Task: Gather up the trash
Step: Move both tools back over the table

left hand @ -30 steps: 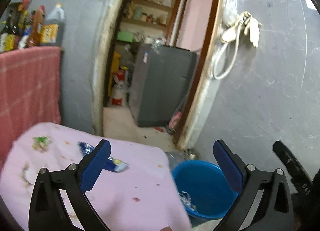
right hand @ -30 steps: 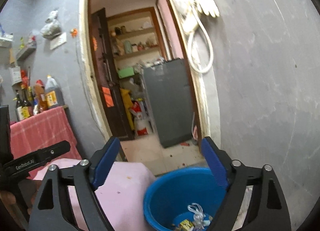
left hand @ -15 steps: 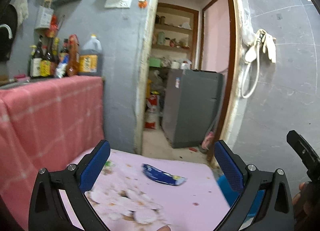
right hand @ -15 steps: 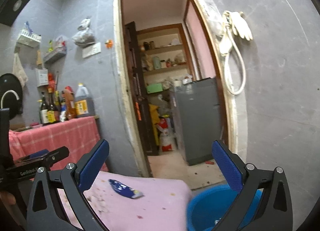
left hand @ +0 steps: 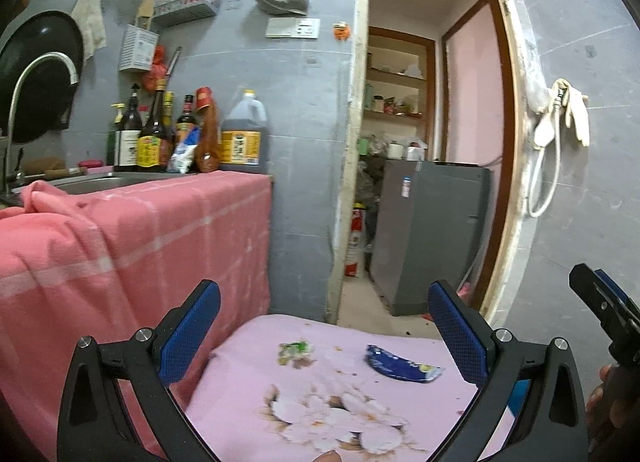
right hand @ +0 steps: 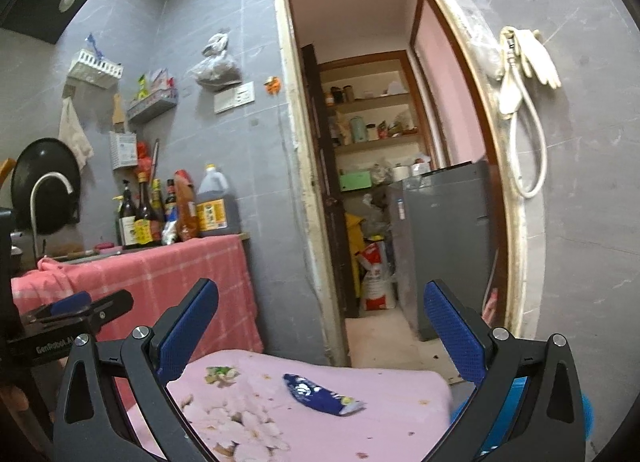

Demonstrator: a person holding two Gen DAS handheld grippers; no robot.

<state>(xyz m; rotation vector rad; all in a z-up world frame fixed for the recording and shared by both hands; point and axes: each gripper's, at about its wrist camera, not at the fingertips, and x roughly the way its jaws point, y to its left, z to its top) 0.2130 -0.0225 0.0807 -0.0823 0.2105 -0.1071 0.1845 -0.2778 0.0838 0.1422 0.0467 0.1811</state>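
Both the left gripper [left hand: 324, 324] and right gripper [right hand: 320, 322] gape wide, empty, above the blue snack wrapper [right hand: 320, 396] at lower centre, possibly crumpled, on the pink cloth [right hand: 400, 394].

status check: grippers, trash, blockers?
Left gripper open, empty. Right gripper open, empty. Blue wrapper flat on pink cloth, untouched. Nothing blocking it.

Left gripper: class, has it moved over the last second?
Yes. The left gripper swung up and left: the doorway sits further right, the sink is newly visible.
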